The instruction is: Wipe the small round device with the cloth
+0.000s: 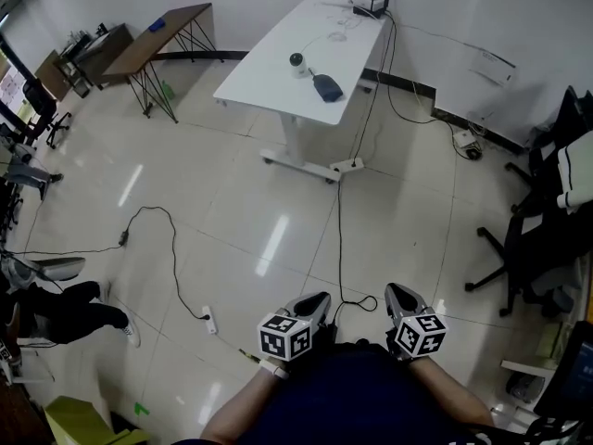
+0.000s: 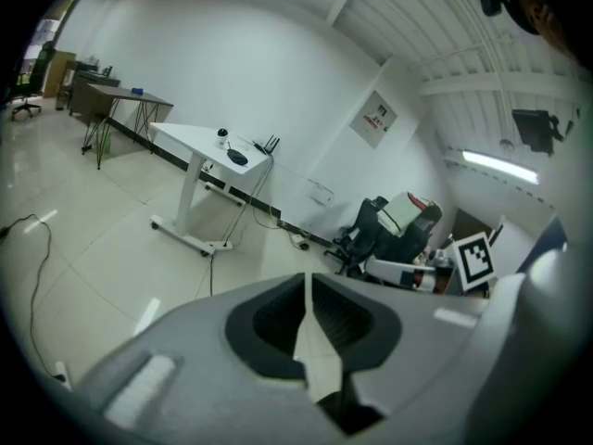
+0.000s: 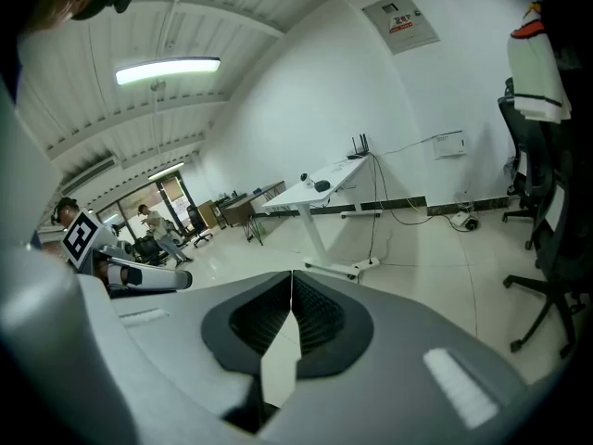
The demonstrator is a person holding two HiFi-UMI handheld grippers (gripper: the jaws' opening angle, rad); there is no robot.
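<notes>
Held left gripper clenched, empty, low by the body. Saw small round device on white table far ahead, cloth just right of it. Held right gripper clenched too, empty; 2 grippers side by side.

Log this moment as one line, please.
left gripper shut, empty | right gripper shut, empty | cloth and small round device on white table, untouched

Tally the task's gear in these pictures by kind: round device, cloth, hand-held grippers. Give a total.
Small round device: 1
Cloth: 1
Hand-held gripper: 2 (left hand-held gripper, right hand-held gripper)
Total: 4
</notes>
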